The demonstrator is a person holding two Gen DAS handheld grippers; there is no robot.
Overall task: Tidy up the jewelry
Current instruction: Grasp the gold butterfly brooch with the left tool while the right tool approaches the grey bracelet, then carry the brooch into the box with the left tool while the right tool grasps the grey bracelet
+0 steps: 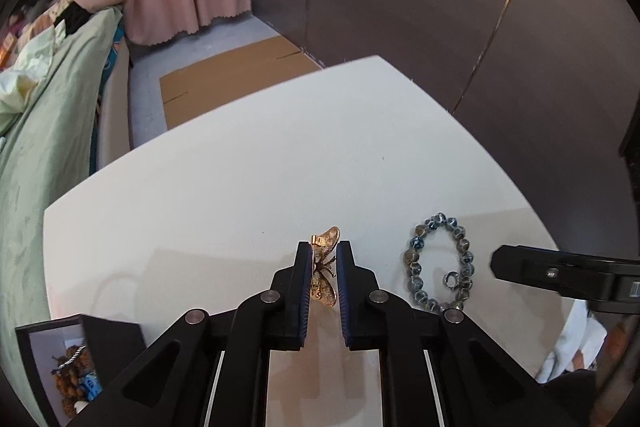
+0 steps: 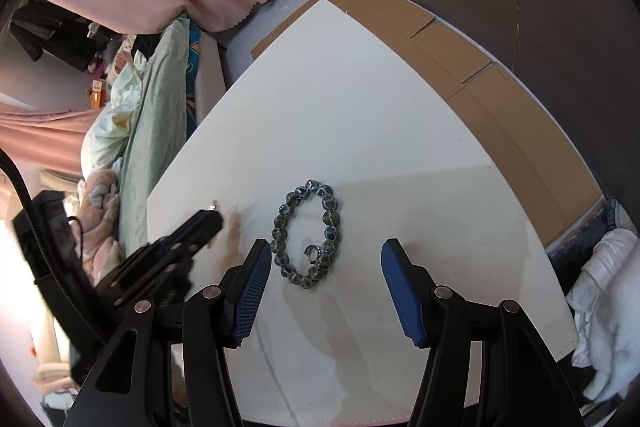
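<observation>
A gold butterfly-shaped brooch point(image 1: 327, 238) stands on edge between the blue pads of my left gripper point(image 1: 324, 251), which is shut on it over the white table point(image 1: 240, 187). To its right a bracelet of blue-grey beads point(image 1: 417, 242) lies flat, with a small silver ring point(image 1: 452, 281) inside its loop. In the right wrist view the same bracelet point(image 2: 280, 227) and ring point(image 2: 311, 251) lie between the fingers of my right gripper point(image 2: 326, 247), which is open above them. The left gripper point(image 2: 208, 221) shows there at the left. Whether the brooch touches the table I cannot tell.
A black jewelry box point(image 1: 24, 335) with several pieces inside sits at the table's near left corner. A bed with a green cover point(image 1: 48, 147) runs along the left. Flat cardboard point(image 1: 224, 83) lies on the floor beyond the table. White cloth point(image 2: 608, 287) lies off the right edge.
</observation>
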